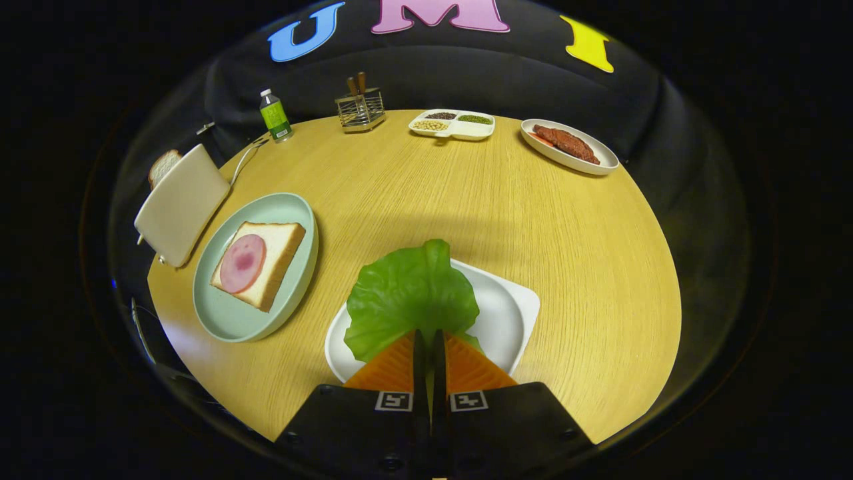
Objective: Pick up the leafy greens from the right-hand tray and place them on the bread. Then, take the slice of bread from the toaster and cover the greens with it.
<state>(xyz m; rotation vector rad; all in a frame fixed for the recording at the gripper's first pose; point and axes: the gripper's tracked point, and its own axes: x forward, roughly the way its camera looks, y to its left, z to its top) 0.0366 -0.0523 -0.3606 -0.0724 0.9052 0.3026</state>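
Gripper view: gripper (430,343) pinched tight on the leafy greens (410,300) (over the white tray (513,313)).

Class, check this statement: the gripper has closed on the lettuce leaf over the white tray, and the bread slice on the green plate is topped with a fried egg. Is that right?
One detail is wrong. The bread slice on the green plate carries a round slice of ham, not a fried egg. The gripper view shows it. The rest holds: the gripper is closed on the lettuce leaf over the white tray.

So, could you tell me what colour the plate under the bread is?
Pale mint green, seen in the gripper view: plate, bread.
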